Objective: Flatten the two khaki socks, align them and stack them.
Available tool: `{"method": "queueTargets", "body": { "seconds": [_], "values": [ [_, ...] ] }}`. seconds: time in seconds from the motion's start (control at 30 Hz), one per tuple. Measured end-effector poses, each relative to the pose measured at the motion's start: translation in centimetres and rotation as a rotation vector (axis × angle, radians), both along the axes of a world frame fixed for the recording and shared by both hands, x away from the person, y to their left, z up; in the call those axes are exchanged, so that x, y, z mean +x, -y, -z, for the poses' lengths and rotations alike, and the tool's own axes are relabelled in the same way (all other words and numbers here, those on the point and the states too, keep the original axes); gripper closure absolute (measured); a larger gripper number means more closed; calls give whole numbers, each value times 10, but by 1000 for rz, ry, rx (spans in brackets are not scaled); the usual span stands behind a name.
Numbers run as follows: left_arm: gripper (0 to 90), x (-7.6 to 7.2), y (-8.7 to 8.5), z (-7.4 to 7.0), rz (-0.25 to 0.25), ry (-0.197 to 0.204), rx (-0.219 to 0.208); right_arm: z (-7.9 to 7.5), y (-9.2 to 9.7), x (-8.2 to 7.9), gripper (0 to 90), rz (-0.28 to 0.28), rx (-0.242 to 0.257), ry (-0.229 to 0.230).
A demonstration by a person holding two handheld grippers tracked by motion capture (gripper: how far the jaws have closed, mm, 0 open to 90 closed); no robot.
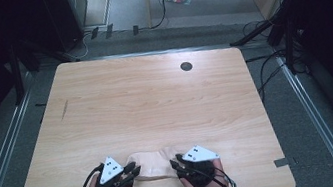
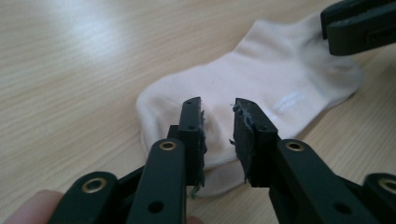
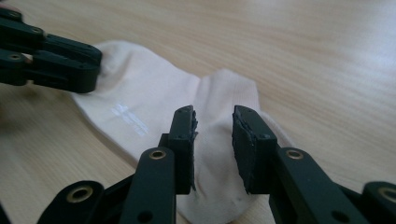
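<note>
While we look from the high view, a pale sock (image 1: 151, 162) lies flat at the near edge of the wooden table (image 1: 145, 102), long axis running left-right, between our left gripper (image 1: 134, 171) and right gripper (image 1: 174, 164). Each gripper sits at one end, equally near.

Left gripper view: our left gripper (image 2: 218, 122) has jaws parted, nothing held, poised over one end of the sock (image 2: 261, 93). Sock stretches away toward the right gripper's tips (image 2: 359, 25) at its far end.

Right gripper view: right gripper (image 3: 212, 126) also released, jaws apart above the sock (image 3: 154, 107). Heel bend mid-length; can't tell which end is toe or cuff. Left gripper (image 3: 93, 65) looks closed at the far edge; contact unclear.
</note>
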State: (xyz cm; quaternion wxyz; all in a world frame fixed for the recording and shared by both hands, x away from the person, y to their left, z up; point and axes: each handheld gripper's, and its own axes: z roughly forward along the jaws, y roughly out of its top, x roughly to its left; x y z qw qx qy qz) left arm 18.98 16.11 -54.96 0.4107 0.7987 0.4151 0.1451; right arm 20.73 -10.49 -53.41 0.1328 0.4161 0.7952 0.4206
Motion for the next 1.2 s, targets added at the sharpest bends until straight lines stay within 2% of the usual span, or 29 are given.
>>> {"method": "queueTargets", "body": {
  "seconds": [0.03, 0.1, 0.2, 0.37, 0.47, 0.53, 0.6, 0.67, 0.73, 0.8, 0.83, 0.93, 1.0, 1.03, 1.07, 1.1, 1.13, 1.2],
  "values": [
    [674, 0, 0, 2, 1, -4, 14, 4, -1, 3, 696, -3, -25, -16],
    [660, 0, -1, 2, 1, -5, 14, 9, -2, 6, 690, 9, -47, -29],
    [646, 0, 1, 3, 6, 7, 32, 12, -1, 9, 709, 9, -52, -28],
    [581, -3, 7, 4, 27, 52, 89, 13, 2, 11, 843, 29, -61, -31],
    [588, -4, 8, 4, 15, 59, 92, 14, 6, 14, 899, 20, -53, -36],
    [648, -3, 6, 4, 3, 54, 87, 15, 7, 14, 900, 10, -51, -33],
    [757, -2, 4, 4, -20, 41, 71, 14, 6, 12, 900, 9, -67, -19],
    [821, -1, 2, 4, -26, 34, 60, 14, 4, 10, 900, 9, -91, 1],
    [842, 0, 2, 4, -28, 30, 60, 15, 3, 9, 900, 3, -106, 17],
    [859, -2, 4, 4, -16, 48, 87, 15, 4, 9, 900, -3, -105, 21],
    [861, -2, 4, 4, -17, 51, 88, 15, 3, 9, 900, -20, -128, 34],
    [860, -1, 4, 4, -18, 46, 81, 14, 0, 8, 900, -16, -151, 44],
    [847, 0, 2, 4, -15, 36, 63, 14, -1, 7, 900, -15, -159, 54],
    [766, 0, 1, 4, -20, 32, 51, 15, 2, 8, 900, -24, -137, 52],
    [766, 1, -2, 4, -23, 27, 16, 15, 2, 8, 900, -24, -137, 52],
    [687, 4, -8, 2, -21, 16, -64, 14, 5, 9, 900, -27, -109, 48],
    [629, 5, -13, 0, -28, 18, -118, 9, 9, 9, 900, -26, -65, 61],
    [604, 7, -23, -4, -48, 28, -182, -3, 14, 8, 900, -20, 2, 90]
  ]
}}
